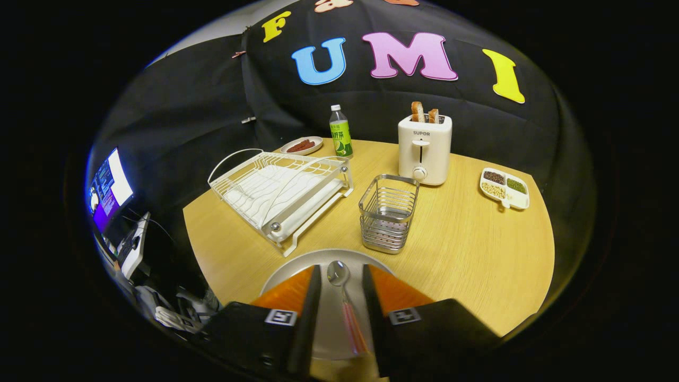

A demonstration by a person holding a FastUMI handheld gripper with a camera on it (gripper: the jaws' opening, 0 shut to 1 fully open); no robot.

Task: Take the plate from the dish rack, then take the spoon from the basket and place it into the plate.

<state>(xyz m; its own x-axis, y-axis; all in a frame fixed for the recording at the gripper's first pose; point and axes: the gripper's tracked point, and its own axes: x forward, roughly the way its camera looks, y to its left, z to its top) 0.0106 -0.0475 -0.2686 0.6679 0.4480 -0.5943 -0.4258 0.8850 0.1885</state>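
Gripper view: shiny spoon (344,297) w/ pink handle lies on white plate (281,276), claw (341,276) open, holding nothing.

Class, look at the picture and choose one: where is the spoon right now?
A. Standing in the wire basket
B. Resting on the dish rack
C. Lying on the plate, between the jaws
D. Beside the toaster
C: the spoon lies on the plate, bowl end pointing toward the wire basket, in the gap between the gripper jaws, which stand apart without pressing on it.
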